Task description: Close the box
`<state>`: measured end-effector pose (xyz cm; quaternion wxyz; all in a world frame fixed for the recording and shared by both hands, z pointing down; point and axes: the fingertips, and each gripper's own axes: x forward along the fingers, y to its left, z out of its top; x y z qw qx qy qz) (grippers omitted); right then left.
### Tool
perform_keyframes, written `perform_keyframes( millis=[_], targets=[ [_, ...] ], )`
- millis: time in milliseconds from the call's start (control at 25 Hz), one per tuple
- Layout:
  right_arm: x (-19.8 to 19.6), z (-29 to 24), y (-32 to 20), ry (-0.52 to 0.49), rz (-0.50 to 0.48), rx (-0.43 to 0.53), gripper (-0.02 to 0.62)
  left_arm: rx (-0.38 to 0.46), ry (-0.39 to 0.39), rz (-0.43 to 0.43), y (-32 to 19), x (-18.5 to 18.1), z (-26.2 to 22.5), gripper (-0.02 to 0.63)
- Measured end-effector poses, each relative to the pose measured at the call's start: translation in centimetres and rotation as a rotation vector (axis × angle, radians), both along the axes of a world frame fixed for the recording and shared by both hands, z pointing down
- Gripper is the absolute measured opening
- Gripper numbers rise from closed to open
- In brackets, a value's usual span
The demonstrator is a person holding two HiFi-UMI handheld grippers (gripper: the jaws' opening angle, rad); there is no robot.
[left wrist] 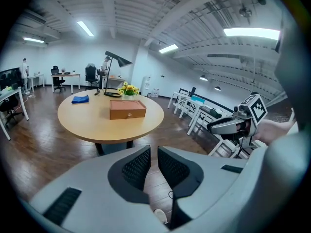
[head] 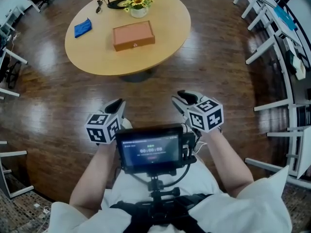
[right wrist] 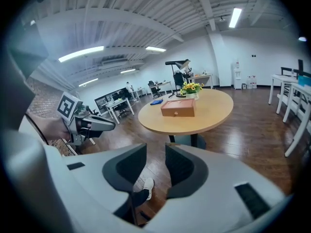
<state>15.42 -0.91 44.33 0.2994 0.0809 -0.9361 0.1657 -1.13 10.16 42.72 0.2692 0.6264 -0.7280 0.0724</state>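
Note:
A brown wooden box (head: 133, 35) lies on the round wooden table (head: 165, 52), lid down, small knob on its front face (left wrist: 127, 109) (right wrist: 178, 107). I stand well back from the table. My left gripper (head: 115, 107) is held low before my body, its jaws only a narrow gap apart with nothing between them (left wrist: 153, 154). My right gripper (head: 183, 99) is level with it, jaws wider apart and also holding nothing (right wrist: 155, 152). Each gripper shows in the other's view: the right gripper (left wrist: 218, 125), the left gripper (right wrist: 104, 124).
On the table also lie a blue cloth (head: 82, 27), a pot of yellow flowers (head: 138, 4) and a black lamp base (head: 115, 3). White desks (head: 272, 38) line the right side. A monitor (head: 151, 149) hangs at my chest. Dark wood floor separates me from the table.

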Motion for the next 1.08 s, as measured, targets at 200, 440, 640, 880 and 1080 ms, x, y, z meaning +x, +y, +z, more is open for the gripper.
perform_keyframes(
  millis=[200,440,640,880,1080],
  targets=[
    [-0.2,-0.4,0.7,0.011,-0.014,0.021,0.127,0.021,0.004,-0.023,0.6,-0.5,-0.5,0.046],
    [-0.8,-1.0,1.1,0.005,-0.028,0.041,0.127,0.023,-0.002,-0.036,1.4,-0.9,-0.6,0.046],
    [-0.6,-0.7,2.1,0.008,-0.04,0.043,0.127,0.02,-0.006,-0.038,2.3,-0.8,-0.4,0.046],
    [-0.3,-0.9,2.3,0.009,-0.044,0.065,0.127,0.023,-0.012,-0.034,2.8,-0.4,-0.6,0.046],
    [0.4,-0.6,2.6,0.028,-0.043,0.072,0.127,0.017,-0.001,-0.031,3.5,0.4,-0.6,0.046]
  ],
)
